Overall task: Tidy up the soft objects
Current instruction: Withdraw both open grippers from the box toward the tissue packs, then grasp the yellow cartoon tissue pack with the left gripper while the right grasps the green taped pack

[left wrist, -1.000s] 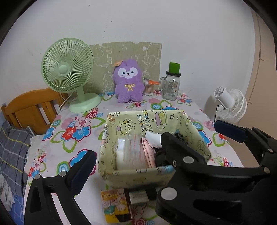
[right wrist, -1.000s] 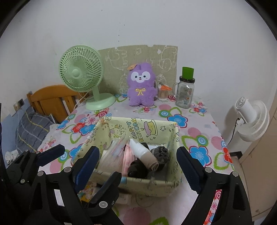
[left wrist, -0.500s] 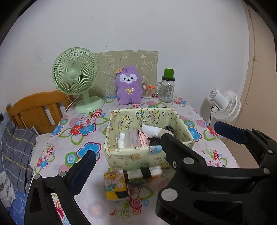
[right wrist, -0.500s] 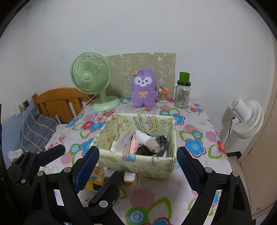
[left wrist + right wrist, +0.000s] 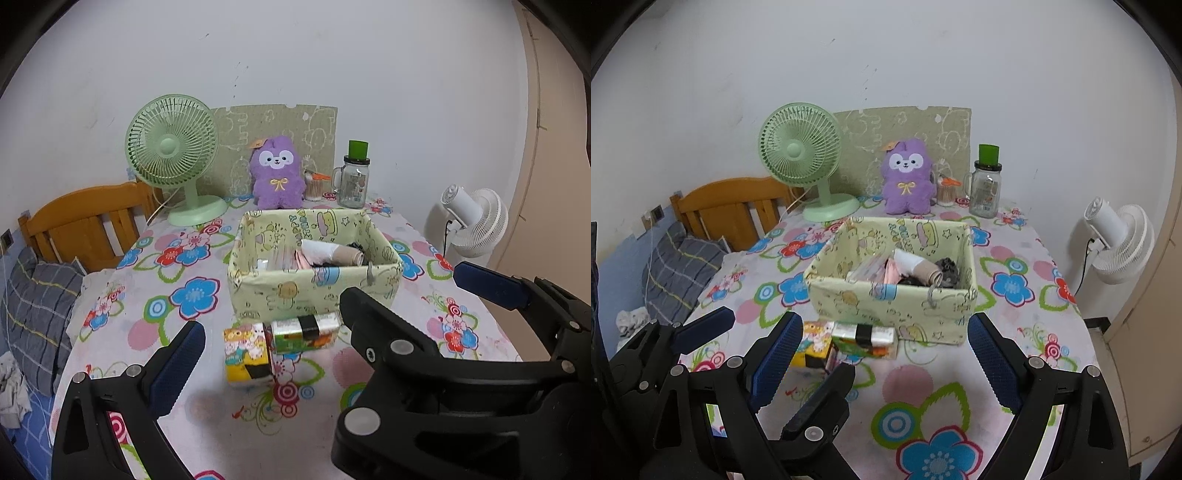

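Right wrist view: fabric bin (image 5: 897, 302) mid-frame on the floral table (image 5: 923, 398).
Both the right gripper (image 5: 882, 365) and left gripper (image 5: 328, 310) gape wide, empty, low in frame; rolled socks (image 5: 925, 271) lie inside the bin.

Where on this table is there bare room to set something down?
Free: the cloth left of the fabric bin, up to the green fan; the strip right of the bin; the near edge by the right gripper. Crowded: the back row around the plush and jar, and the packets before the bin.
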Demonstrator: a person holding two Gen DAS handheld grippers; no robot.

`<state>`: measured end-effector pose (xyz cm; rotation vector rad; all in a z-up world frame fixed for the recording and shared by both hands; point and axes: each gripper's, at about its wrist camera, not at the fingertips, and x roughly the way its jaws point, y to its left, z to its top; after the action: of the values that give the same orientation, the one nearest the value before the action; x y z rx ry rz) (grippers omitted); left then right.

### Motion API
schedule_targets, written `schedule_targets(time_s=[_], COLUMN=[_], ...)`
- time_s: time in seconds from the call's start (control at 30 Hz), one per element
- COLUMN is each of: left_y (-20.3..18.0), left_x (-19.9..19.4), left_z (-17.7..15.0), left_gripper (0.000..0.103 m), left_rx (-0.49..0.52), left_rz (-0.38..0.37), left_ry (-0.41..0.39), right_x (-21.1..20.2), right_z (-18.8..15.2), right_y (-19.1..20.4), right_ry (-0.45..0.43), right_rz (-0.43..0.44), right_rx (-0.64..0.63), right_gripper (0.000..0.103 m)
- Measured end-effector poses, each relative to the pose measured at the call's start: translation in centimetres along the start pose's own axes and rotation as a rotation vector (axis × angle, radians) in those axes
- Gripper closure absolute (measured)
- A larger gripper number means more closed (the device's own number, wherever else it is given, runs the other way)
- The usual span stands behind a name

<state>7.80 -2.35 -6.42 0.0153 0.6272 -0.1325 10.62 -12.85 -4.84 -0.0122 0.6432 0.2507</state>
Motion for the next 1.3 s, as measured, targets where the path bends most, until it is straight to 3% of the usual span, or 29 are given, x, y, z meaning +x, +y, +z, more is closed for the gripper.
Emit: schedule_targets(time_s=[0.7, 0.97, 1.3], left_y=[0.6, 1.9, 3.5], left_x=[2.5, 5.0, 8.2], left_z=[-4.3, -5.7, -6.4], left_gripper=[0.005, 0.013, 0.016], left_rx=[0.003, -0.016, -0.049], left_rz=[-0.020, 0.009, 0.027], left_ry=[0.056, 0.120, 0.190], right_x=[3.2, 5.9, 8.8], right_z=[-4.3, -5.3, -5.9], right_y=[0.2, 0.6, 0.7], right_ry=[0.075, 0.135, 0.191], right_rz=[0.006, 0.002, 0.003], right_rx=[0.023, 0.019, 0.026], right_gripper=[0.010, 0.010, 0.010])
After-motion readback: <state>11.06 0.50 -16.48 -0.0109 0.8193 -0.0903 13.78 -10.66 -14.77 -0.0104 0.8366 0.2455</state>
